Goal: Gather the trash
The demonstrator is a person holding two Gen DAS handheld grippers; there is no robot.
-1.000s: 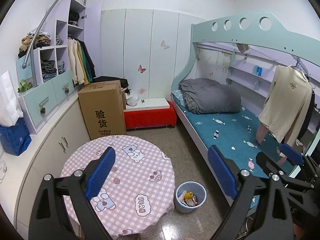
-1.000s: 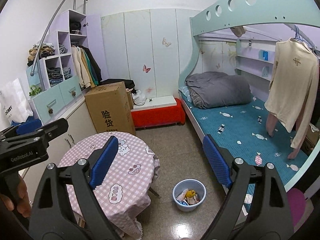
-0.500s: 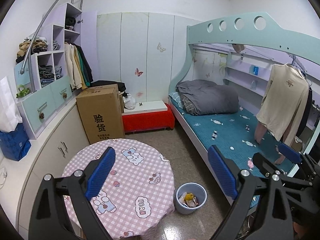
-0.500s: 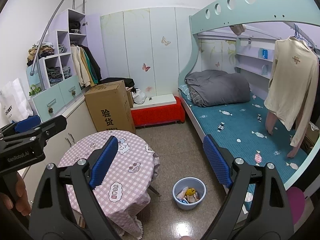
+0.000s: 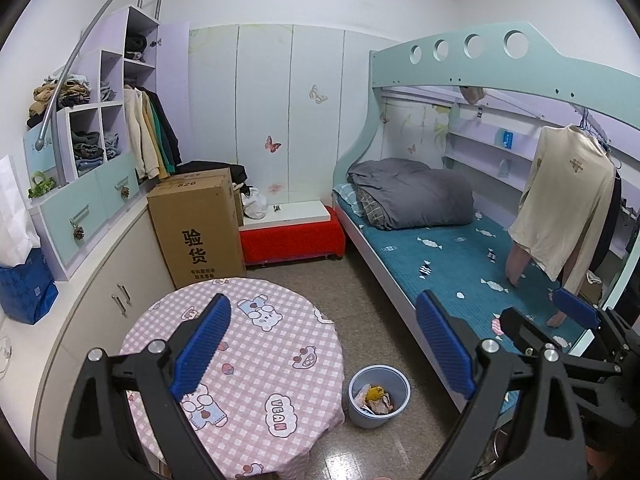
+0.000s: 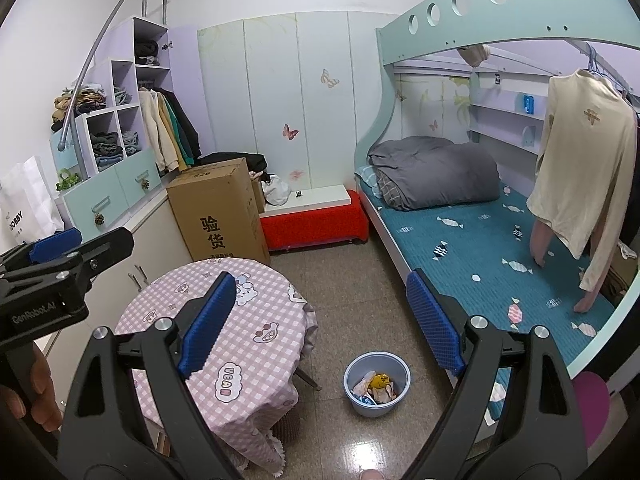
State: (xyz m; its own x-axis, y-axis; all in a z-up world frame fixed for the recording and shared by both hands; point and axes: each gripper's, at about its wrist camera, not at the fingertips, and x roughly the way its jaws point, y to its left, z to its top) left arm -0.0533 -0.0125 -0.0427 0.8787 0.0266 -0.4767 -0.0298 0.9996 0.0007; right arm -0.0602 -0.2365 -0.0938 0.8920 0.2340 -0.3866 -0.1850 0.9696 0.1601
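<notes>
Nothing in the room has shifted since the earlier frames — I see only a slight tilt of the left view. Left gripper [image 5: 324,344] and right gripper [image 6: 320,316] both stand apart, empty. Trash [image 6: 376,386] lies in the blue bin [image 6: 390,404] on the floor, between the round table [image 6: 256,312] and the bunk bed [image 6: 480,248].

Cardboard box [image 5: 196,226]: "验货", "826"; tablecloth [image 5: 256,364]: "VEAN"; left claw [image 6: 60,256]: "GenRobot.AI".
</notes>
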